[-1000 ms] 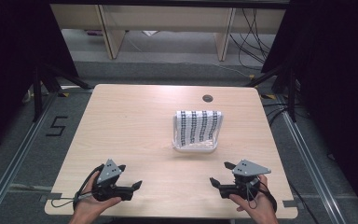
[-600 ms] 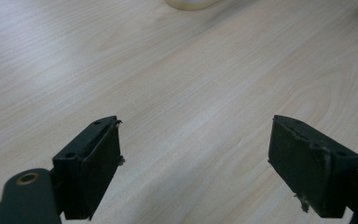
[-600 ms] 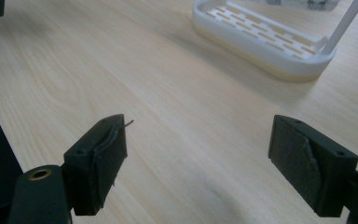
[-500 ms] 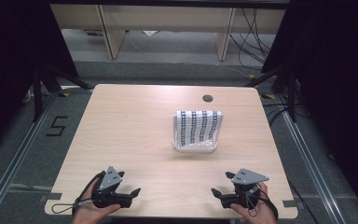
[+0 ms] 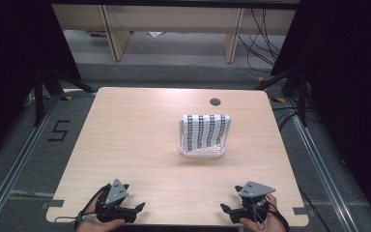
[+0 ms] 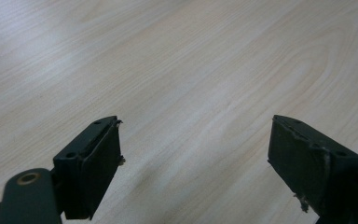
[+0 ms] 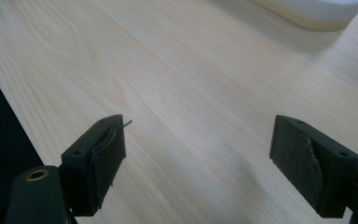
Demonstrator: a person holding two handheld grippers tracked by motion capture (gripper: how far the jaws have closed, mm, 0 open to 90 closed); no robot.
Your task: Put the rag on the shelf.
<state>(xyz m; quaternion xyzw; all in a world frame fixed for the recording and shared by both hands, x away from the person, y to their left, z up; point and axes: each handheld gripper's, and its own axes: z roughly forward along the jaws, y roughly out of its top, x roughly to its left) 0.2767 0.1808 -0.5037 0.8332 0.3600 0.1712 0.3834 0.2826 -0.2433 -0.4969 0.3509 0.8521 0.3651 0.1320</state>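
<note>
Patterned cloth, white with dark checked stripes, sat draped over a white tray right of centre in the high view, well apart from both of your tongs. Your left gripper was at lower left of that frame, near the table front edge, tips pointing right. Your right gripper was at lower right, tips pointing left, below and slightly right of the cloth. In the left gripper view your tongs were wide apart, nothing between them, bare wood under them. In the right gripper view your tongs were equally wide, holding nothing, touching nothing; the tray's white rim showed at upper right of frame, far off the tips.
</note>
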